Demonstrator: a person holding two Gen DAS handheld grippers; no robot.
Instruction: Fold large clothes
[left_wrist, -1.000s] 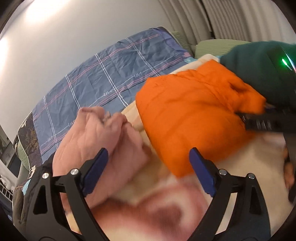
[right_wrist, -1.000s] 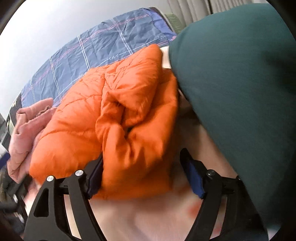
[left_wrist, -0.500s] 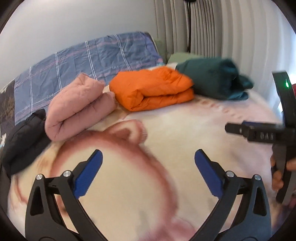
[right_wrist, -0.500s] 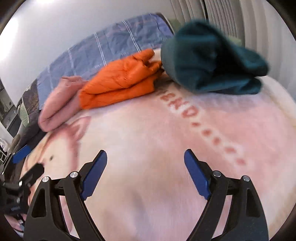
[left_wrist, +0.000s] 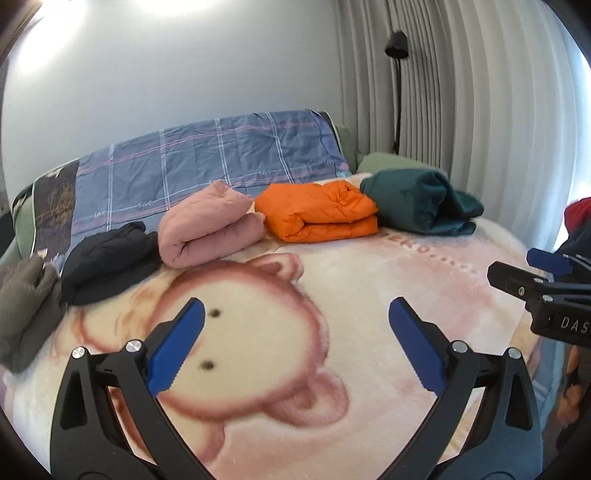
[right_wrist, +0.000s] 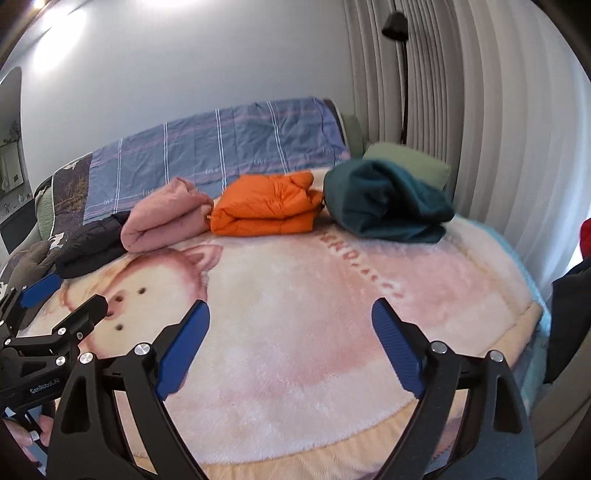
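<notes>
A row of folded clothes lies along the far side of the bed: a grey fleece (left_wrist: 26, 306), a black jacket (left_wrist: 107, 258), a pink jacket (left_wrist: 207, 229), an orange puffer jacket (left_wrist: 317, 210) and a dark green garment (left_wrist: 417, 201). The right wrist view shows the pink jacket (right_wrist: 162, 218), the orange jacket (right_wrist: 266, 210) and the green garment (right_wrist: 384, 199). My left gripper (left_wrist: 293, 347) is open and empty above the pig-print blanket (left_wrist: 332, 295), well short of the clothes. My right gripper (right_wrist: 290, 347) is open and empty too, over the blanket (right_wrist: 314, 314).
A blue plaid cover (left_wrist: 207, 162) lies behind the clothes by the wall. A green pillow (right_wrist: 410, 162) sits at the far right. Pleated curtains (left_wrist: 461, 92) hang on the right. The right gripper shows in the left wrist view (left_wrist: 546, 288).
Both grippers have pulled back and up from the orange jacket. It now lies folded in the row, let go, and the whole bed is in view.
</notes>
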